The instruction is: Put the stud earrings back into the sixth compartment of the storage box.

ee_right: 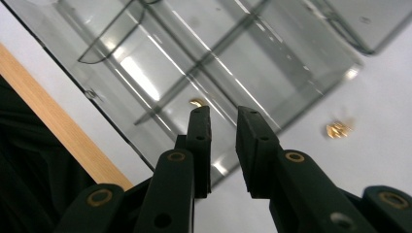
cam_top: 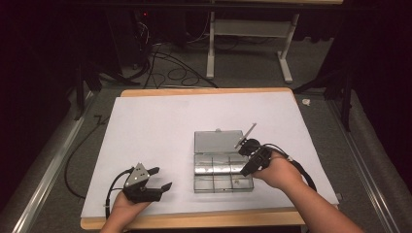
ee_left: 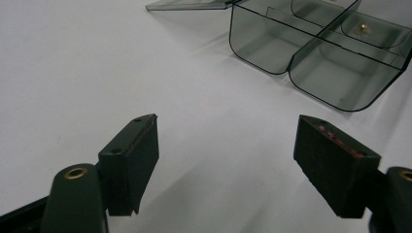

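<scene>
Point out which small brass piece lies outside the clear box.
The brass piece on the paper, on the white paper; the other brass piece sits inside a compartment of the clear box.

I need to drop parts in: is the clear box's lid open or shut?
Open: the lid lies flat on the paper behind the clear box, whose compartments are uncovered.

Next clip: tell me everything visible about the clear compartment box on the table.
The compartment box looks like smoky, see-through plastic, with dividers forming six compartments in two rows. Its hinged lid lies open, flat on the white sheet behind it. One small brass piece sits in a compartment; another lies outside on the sheet. The right tool hovers above it, jaws nearly together and nothing seen between them.
</scene>
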